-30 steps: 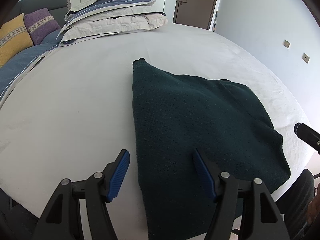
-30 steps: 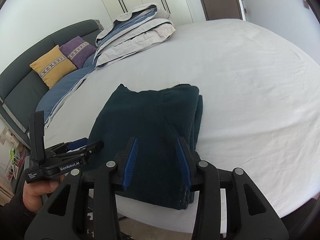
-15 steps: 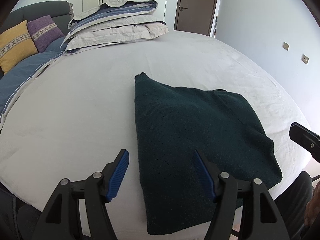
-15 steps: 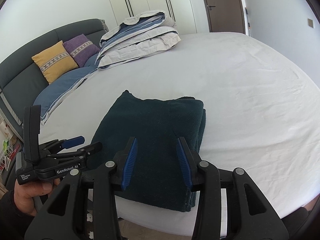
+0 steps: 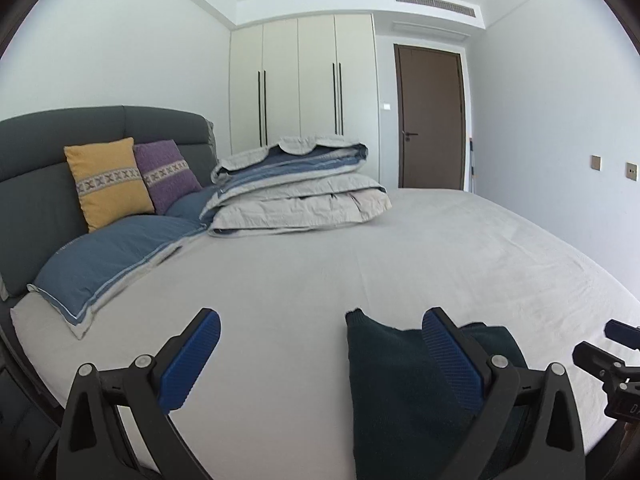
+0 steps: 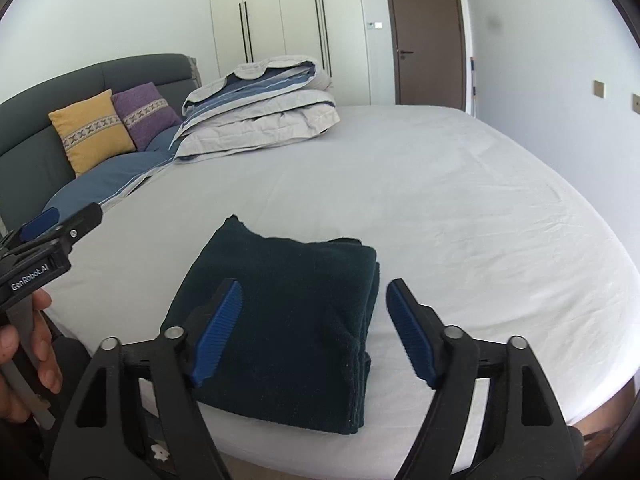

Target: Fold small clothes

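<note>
Dark-green folded knit garment (image 6: 292, 320): near edge of white bed sheet (image 6: 460, 208).
Left gripper (image 5: 320, 354): spread, empty.
Right gripper (image 6: 314, 326): spread, empty.
Risk: snagging the top layer could undo the fold.

You see one dark green knitted garment (image 6: 288, 320), folded into a compact, roughly rectangular stack. It lies flat on the white bed sheet (image 6: 460, 216), close to the near edge. Its layered fold edges stack along the right side, and the near right corner shows several plies. One small corner (image 5: 355, 316) projects at the far left. The top surface is smooth and unwrinkled.
</note>
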`<state>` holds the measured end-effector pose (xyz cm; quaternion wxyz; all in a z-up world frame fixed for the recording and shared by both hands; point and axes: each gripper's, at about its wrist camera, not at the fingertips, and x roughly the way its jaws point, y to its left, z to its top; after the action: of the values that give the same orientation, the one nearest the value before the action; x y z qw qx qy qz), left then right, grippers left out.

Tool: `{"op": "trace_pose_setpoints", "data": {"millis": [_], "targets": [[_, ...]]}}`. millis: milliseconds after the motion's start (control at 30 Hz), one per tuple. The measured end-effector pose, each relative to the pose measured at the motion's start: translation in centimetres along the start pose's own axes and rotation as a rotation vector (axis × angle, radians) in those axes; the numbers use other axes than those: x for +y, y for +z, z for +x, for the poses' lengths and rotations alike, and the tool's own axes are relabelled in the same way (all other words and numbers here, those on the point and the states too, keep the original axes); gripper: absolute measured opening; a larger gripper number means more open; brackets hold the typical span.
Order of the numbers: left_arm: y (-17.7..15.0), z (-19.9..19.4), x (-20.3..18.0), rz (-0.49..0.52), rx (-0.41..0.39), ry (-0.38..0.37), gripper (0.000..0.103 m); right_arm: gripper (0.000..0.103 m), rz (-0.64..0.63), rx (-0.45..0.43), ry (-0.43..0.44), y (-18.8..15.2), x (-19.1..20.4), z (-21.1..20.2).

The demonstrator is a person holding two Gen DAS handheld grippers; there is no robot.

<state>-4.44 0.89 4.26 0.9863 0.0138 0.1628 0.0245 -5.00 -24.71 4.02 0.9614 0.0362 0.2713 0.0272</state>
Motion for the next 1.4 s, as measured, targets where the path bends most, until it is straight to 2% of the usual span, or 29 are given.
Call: {"op": "trace_pose_setpoints", "data": {"millis": [67, 200, 267, 400, 500, 567, 667, 800, 1033, 1400], "targets": [[0.6, -1.1, -0.1, 0.023, -0.055, 0.011, 0.103, 0.094, -0.012, -0.057, -0.042, 0.4, 0.1, -1.2], [1.4, -3.3, 0.0, 0.023, -0.117, -0.026, 0.103, 0.098, -0.041, -0.122, -0.121, 1.3, 0.3, -3.1], [1.7, -3.8, 0.0, 0.029, -0.118, -0.036, 0.103, 0.101, -0.049, -0.134, -0.127, 1.6, 0.3, -3.8], [1.8, -2.5, -0.6, 0.074, 0.019, -0.029, 0.103, 0.101, -0.066, -0.094, -0.089, 2.2, 0.8, -4.7], [0.8, -1.1, -1.1, 0.073, 0.113, -0.012, 0.103, 0.101, -0.082, -0.030, -0.105, 2.3, 1.1, -4.2], [0.1, -0.2, -1.2, 0.060, 0.189, -0.029, 0.103, 0.101, -0.081, 0.024, -0.114, 2.1, 1.1, -3.7], [-1.1, 1.0, -1.5, 0.054, 0.265, -0.011, 0.103, 0.101, -0.047, 0.103, -0.121, 1.5, 0.5, -2.9], [-2.7, 2.3, -1.8, 0.037, 0.350, -0.026, 0.103, 0.101, 0.004, 0.159, -0.123, 0.7, -0.4, -2.1], [-4.2, 3.3, -2.1, 0.009, 0.422, -0.079, 0.103, 0.101, 0.007, 0.186, -0.164, 0.1, -0.6, -1.5], [-4.8, 3.5, -2.3, -0.002, 0.447, -0.078, 0.103, 0.101, 0.039, 0.229, -0.183, -0.4, -1.2, -0.1]]}}
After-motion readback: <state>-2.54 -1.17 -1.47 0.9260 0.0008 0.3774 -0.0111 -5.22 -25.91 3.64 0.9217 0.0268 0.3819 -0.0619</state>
